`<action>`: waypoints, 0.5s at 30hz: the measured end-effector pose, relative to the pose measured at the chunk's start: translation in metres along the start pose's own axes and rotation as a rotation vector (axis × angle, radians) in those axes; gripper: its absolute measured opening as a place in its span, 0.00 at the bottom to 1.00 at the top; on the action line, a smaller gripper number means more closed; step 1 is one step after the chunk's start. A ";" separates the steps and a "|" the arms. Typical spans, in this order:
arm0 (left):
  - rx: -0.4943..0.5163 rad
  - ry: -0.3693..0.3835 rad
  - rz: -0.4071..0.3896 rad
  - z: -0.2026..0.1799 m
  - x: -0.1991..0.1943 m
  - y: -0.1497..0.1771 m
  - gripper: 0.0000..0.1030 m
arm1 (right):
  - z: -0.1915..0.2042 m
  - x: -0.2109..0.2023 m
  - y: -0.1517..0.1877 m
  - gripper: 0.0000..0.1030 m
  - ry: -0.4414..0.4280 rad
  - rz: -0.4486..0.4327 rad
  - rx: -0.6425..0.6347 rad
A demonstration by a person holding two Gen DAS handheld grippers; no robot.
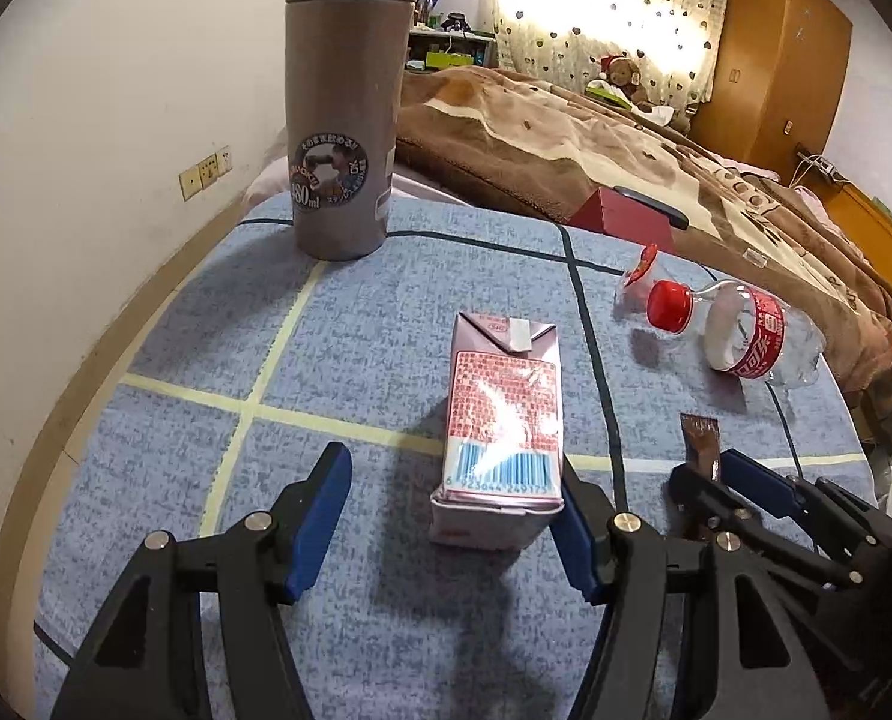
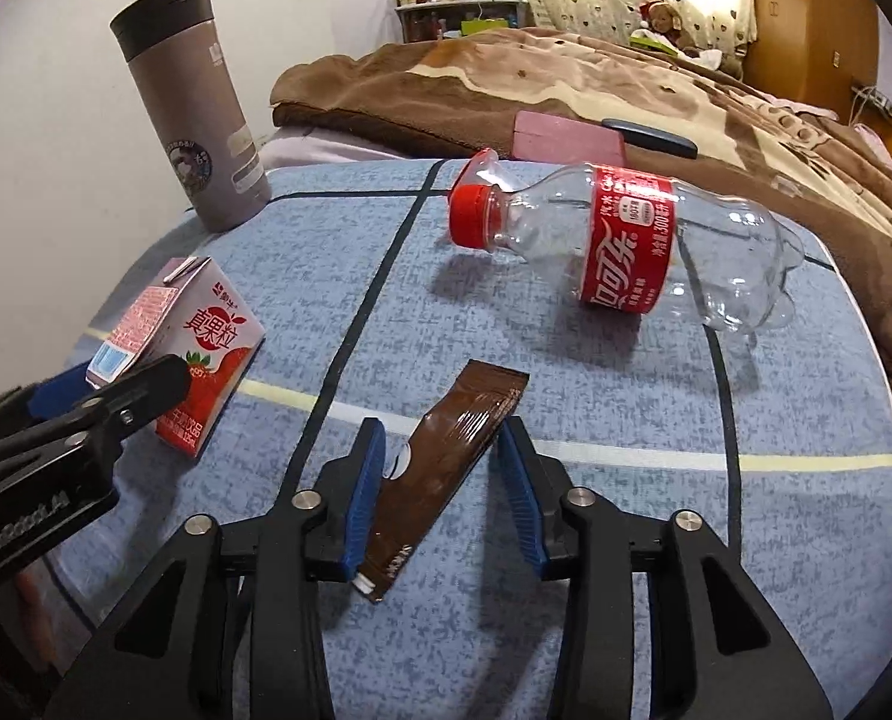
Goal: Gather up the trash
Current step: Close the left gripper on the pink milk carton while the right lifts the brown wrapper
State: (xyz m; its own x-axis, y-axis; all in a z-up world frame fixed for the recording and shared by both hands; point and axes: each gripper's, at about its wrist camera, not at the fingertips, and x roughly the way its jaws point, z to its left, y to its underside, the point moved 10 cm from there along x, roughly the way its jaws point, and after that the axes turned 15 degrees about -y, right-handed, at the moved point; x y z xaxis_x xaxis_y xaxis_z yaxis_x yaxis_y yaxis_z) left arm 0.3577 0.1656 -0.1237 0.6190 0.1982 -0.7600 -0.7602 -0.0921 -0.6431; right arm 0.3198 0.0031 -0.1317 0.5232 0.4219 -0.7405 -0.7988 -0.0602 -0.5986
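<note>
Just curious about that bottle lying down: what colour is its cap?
Red. The plastic bottle's cap matches its red label, clearest in the right wrist view.

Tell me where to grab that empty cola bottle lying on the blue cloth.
Take the cola bottle across its labelled waist, coming down from above. It lies on its side, and the waist is narrower than the bulging base, so the tongs can straddle it. The red cap end looks too small and likely to pivot.
</note>
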 end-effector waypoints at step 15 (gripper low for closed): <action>0.032 -0.006 -0.002 -0.007 0.004 0.001 0.35 | -0.005 0.000 -0.002 0.23 -0.035 -0.023 0.050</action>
State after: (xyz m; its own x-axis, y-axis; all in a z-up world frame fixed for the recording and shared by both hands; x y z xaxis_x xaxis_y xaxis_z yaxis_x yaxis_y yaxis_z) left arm 0.3607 0.1594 -0.1282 0.6195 0.2042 -0.7580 -0.7649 -0.0603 -0.6414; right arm 0.3231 -0.0015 -0.1322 0.5316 0.4540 -0.7150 -0.8009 -0.0051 -0.5987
